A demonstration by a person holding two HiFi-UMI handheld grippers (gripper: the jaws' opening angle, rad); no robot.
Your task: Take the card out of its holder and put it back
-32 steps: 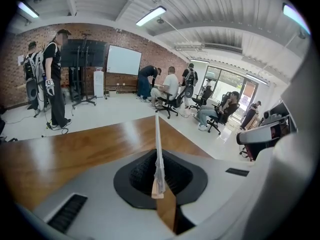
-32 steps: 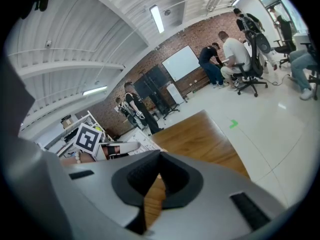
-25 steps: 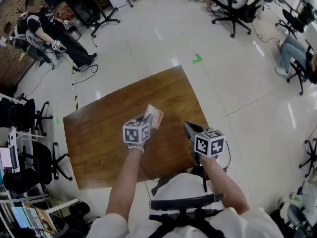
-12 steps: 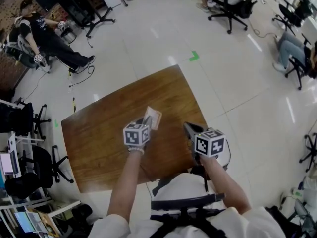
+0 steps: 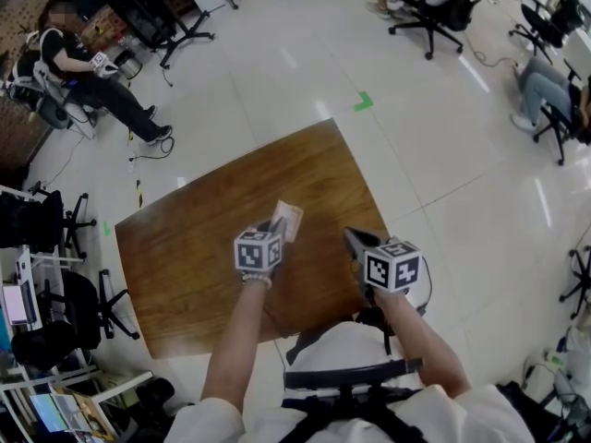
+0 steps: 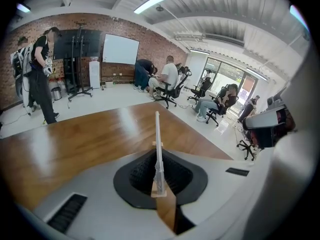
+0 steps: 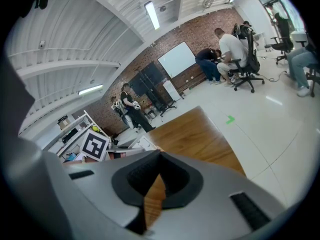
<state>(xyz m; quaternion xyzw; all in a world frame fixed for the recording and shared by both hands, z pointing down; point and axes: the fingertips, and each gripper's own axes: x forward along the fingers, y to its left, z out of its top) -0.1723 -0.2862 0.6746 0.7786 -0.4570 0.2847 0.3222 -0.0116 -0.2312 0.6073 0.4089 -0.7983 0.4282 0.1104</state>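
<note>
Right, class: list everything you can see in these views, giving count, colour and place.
table: one, brown wood, middle of the floor
card holder: one, pale with a clear edge, held above the table
floor mark: one, green, beyond the table
office chairs: several, black, around the room's edges
whiteboard: one, white, far end of the room
seated person: one, dark clothes, far left
left gripper: grey, shut on the card holder
right gripper: grey, shut, empty
</note>
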